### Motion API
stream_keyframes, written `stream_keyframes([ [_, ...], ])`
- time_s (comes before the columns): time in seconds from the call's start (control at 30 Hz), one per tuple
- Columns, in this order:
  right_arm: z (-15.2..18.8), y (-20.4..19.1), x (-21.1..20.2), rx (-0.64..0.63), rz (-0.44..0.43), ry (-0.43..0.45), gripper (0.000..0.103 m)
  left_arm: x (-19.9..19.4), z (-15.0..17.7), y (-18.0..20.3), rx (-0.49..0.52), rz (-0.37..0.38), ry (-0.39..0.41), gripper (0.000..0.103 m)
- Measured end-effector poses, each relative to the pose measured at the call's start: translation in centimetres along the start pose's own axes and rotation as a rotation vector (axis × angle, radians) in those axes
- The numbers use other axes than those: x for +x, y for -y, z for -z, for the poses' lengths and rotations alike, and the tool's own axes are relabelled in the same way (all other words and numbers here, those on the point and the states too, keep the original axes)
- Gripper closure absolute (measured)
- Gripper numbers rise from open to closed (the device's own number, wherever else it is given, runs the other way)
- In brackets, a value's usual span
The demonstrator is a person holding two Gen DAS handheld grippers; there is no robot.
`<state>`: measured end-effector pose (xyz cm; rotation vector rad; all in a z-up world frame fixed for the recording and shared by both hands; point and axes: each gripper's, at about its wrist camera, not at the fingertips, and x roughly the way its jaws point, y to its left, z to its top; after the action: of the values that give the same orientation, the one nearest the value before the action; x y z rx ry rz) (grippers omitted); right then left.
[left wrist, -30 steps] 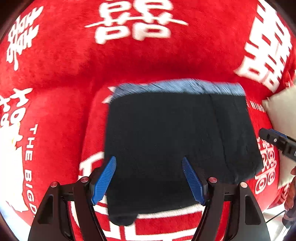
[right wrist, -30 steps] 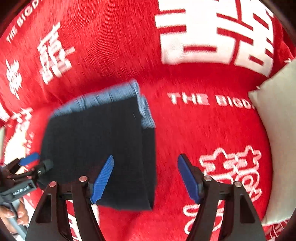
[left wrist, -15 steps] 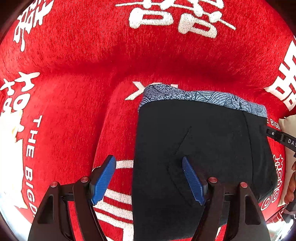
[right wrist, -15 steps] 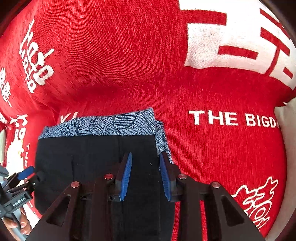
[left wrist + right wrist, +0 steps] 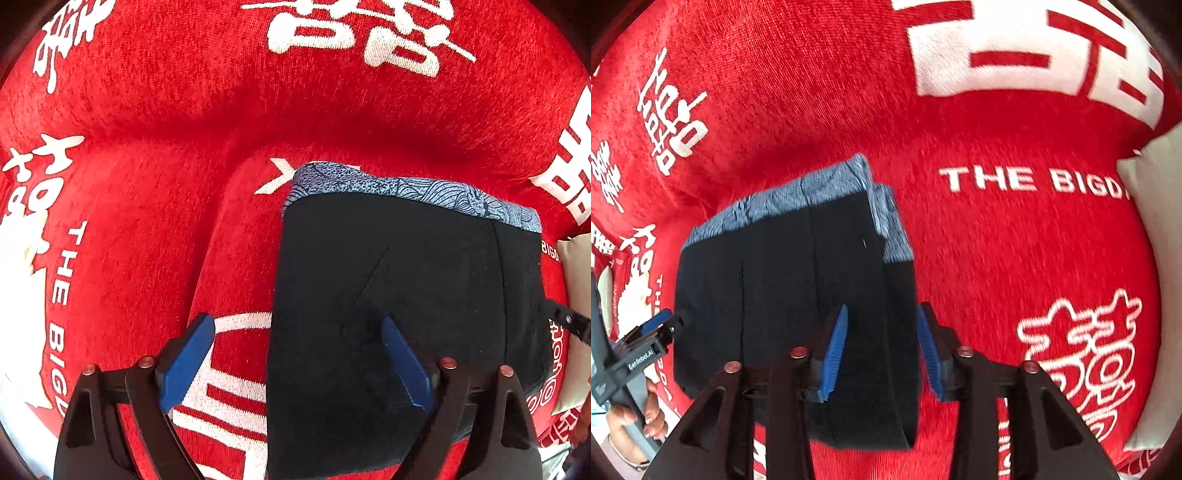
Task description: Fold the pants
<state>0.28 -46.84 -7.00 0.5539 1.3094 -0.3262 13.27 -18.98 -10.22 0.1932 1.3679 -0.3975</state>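
The black pants (image 5: 388, 266) lie folded into a rectangle on the red cover, their blue patterned waistband (image 5: 406, 188) at the far edge. My left gripper (image 5: 295, 325) points down over the pants' left edge. One finger is above red cloth and the other above black fabric, and the jaws are opening with nothing pinched. In the right wrist view my right gripper (image 5: 882, 310) straddles the right edge of the pants (image 5: 775, 277). Its jaws are opening, and a strip of the fold lies between them without the pads pressing it. The waistband (image 5: 798, 199) is blurred there.
A red plush cover (image 5: 147, 184) with white characters spreads under everything and rises behind. A cream cushion (image 5: 1156, 258) sits at the right. A hand (image 5: 631, 421) holding the left gripper's handle shows at the lower left of the right wrist view.
My left gripper shifted from the middle of the pants to their left edge and its jaws widened. My right gripper narrowed over the pants' right edge, then widened again and drew back slightly.
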Motion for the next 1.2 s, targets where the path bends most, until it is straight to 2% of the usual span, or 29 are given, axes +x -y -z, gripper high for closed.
stream_keyframes([
  [0.17, 1.4, -0.1, -0.1, 0.004, -0.015, -0.007, 0.044, 0.1, 0.4, -0.1, -0.005, -0.001, -0.005, 0.011],
  [0.27, 2.5, 0.1, -0.3, 0.012, -0.032, -0.009, 0.036, 0.1, 0.4, -0.1, -0.007, -0.004, -0.009, 0.011],
  [0.33, 3.1, 0.2, -0.6, 0.02, -0.044, -0.006, 0.027, 0.0, 0.4, 0.0, -0.005, -0.006, -0.011, 0.011],
  [0.4, 3.5, 0.6, -1.0, 0.024, -0.058, -0.001, 0.024, -0.2, 0.5, 0.2, -0.003, -0.006, -0.012, 0.011],
  [0.57, 4.0, 1.9, -2.0, 0.025, -0.1, -0.001, 0.024, 0.0, 0.4, 0.3, 0.005, 0.017, -0.024, 0.011],
  [0.77, 3.1, 3.4, -2.1, 0.061, -0.183, 0.005, 0.023, -0.8, -0.1, -1.2, 0.005, 0.159, -0.022, 0.011],
  [1.03, 1.6, 6.4, -0.6, 0.118, -0.291, -0.016, 0.023, 1.0, -1.3, -3.9, -0.078, 0.307, -0.115, 0.011],
  [1.2, 0.7, 7.0, 1.8, 0.104, -0.363, -0.076, 0.023, 2.7, -1.7, -3.4, -0.019, 0.301, -0.153, 0.011],
])
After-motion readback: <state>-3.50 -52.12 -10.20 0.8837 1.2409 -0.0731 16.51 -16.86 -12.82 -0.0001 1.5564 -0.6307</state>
